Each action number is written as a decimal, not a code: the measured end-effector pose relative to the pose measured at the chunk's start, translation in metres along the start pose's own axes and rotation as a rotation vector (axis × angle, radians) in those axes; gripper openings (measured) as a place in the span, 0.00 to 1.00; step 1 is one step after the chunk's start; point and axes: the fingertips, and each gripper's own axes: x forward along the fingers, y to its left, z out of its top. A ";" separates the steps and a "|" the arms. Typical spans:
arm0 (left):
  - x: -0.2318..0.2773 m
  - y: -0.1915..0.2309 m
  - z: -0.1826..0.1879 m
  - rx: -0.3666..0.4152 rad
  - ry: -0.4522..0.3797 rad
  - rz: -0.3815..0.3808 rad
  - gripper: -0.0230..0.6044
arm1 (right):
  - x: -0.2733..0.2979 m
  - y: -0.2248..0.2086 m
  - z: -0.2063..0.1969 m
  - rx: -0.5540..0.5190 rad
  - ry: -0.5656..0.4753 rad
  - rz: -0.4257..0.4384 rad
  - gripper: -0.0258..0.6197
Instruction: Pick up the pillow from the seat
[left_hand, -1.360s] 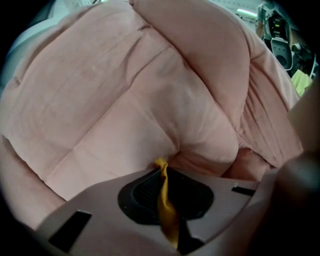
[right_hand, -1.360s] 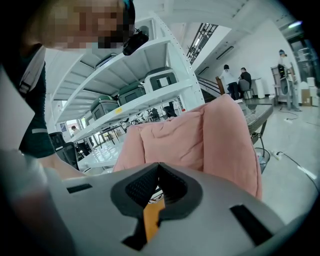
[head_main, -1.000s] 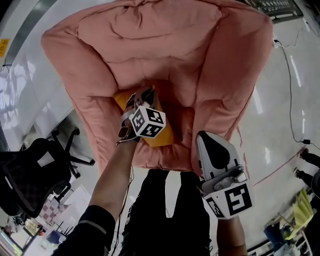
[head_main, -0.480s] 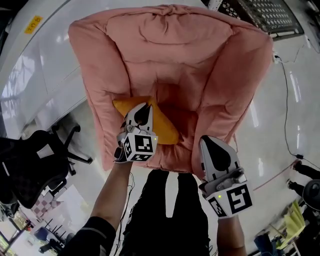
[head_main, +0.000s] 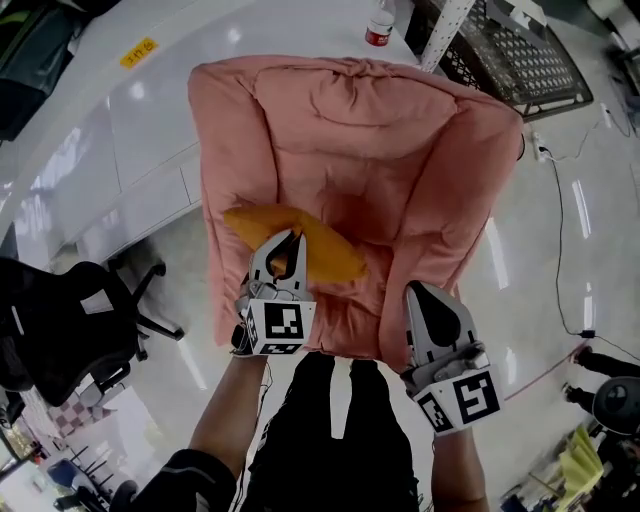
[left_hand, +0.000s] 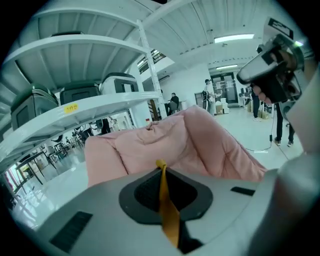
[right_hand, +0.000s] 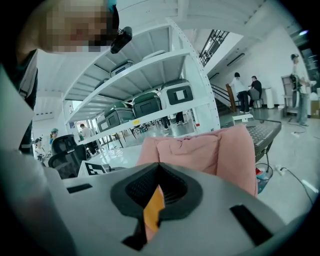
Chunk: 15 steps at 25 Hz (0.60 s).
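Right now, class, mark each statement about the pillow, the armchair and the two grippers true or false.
1. The left gripper has its fingers pinched on the orange pillow. True.
2. The armchair is blue. False: it is pink.
3. The right gripper grips the pillow too. False: it is apart from the pillow, fingers together, holding nothing.
4. A bottle shows beyond the armchair's back. True.
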 end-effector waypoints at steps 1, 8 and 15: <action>-0.007 0.004 0.009 -0.001 -0.010 0.008 0.07 | -0.004 0.001 0.007 -0.003 -0.008 -0.002 0.04; -0.063 0.032 0.079 0.034 -0.085 0.066 0.07 | -0.029 0.016 0.058 -0.033 -0.065 -0.001 0.04; -0.122 0.060 0.152 0.018 -0.143 0.121 0.06 | -0.055 0.032 0.117 -0.075 -0.135 0.011 0.04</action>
